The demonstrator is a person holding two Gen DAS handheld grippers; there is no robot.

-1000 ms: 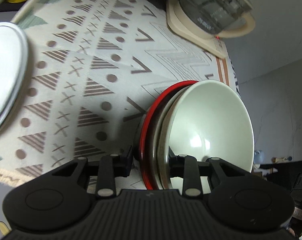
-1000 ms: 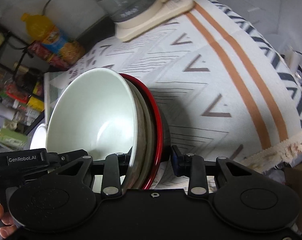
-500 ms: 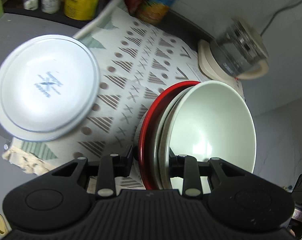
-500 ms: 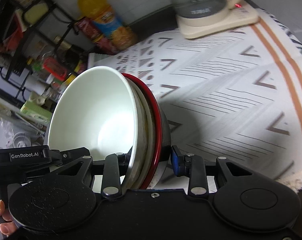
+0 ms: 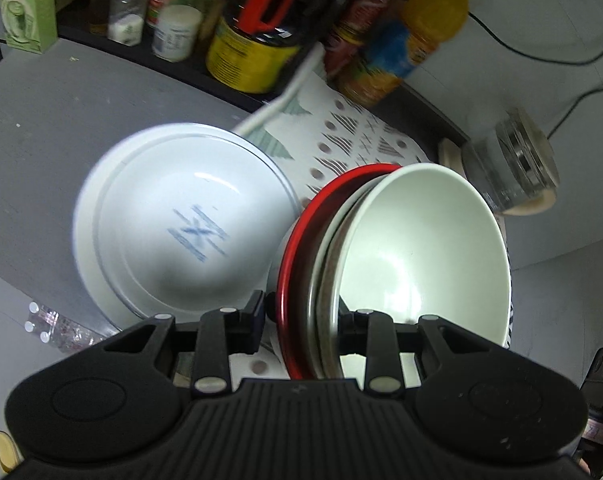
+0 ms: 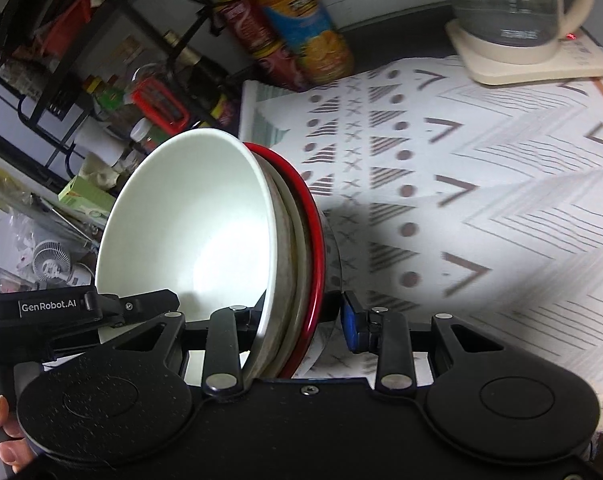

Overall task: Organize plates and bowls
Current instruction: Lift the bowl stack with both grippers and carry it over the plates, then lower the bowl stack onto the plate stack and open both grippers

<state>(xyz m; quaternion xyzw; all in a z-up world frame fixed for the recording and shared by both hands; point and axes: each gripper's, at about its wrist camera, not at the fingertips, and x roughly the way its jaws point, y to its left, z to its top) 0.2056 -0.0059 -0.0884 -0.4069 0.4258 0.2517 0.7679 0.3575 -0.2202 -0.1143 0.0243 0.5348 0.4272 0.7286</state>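
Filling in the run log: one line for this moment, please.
left gripper: shut on bowl stack | right gripper: shut on bowl stack | stack: held off patterned cloth | nearby: white plates

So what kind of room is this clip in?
Most likely a home kitchen: an electric glass kettle on a patterned tablecloth, a rack of condiment jars, and stacked bowls.

White lettering "GenRobot.AI" stands on the black plastic left gripper [image 6: 53, 308], at nine o'clock in the right wrist view. Other labels are too blurred to read.
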